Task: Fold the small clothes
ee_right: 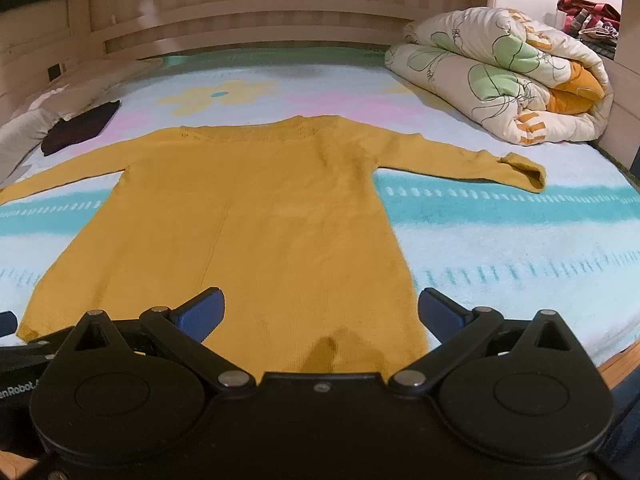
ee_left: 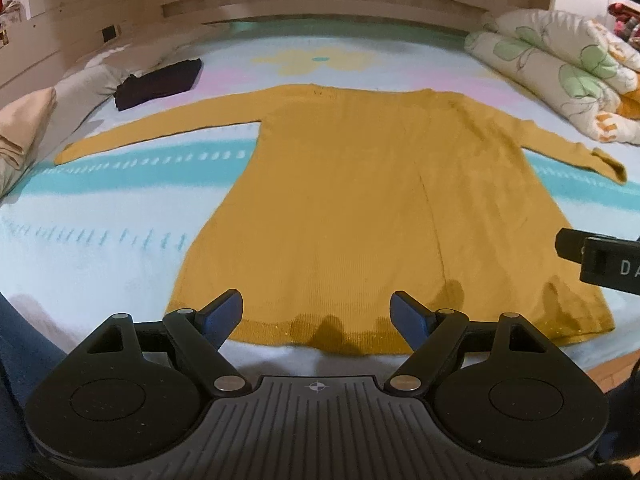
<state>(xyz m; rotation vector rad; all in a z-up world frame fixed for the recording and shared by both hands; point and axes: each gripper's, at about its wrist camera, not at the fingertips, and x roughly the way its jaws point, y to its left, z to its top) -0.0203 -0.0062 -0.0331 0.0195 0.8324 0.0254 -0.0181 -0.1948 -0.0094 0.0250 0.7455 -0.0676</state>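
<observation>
Item 1: mustard sweater (ee_left: pixel 340 200), spread flat on bed sheet (ee_left: pixel 100 248), both sleeves out, hem nearest, laid ready for folding. Left gripper (ee_left: pixel 316 316) and right gripper (ee_right: pixel 320 314): 2 tongs gaping wide, empty, poised above hem for a probable grab.

Both wrist cameras sat low at the near edge of the bed (ee_left: pixel 100 248), tilted down and facing across it toward the headboard (ee_right: pixel 248 20). The left view looked over the left half of the mustard sweater's (ee_left: pixel 332 208) hem, the right view over its right half. Both shared the whole sweater, the rolled floral duvet (ee_right: pixel 500 76) and the dark folded garment (ee_left: pixel 160 82). The right gripper's (ee_left: pixel 596 264) body edged into the left view.
</observation>
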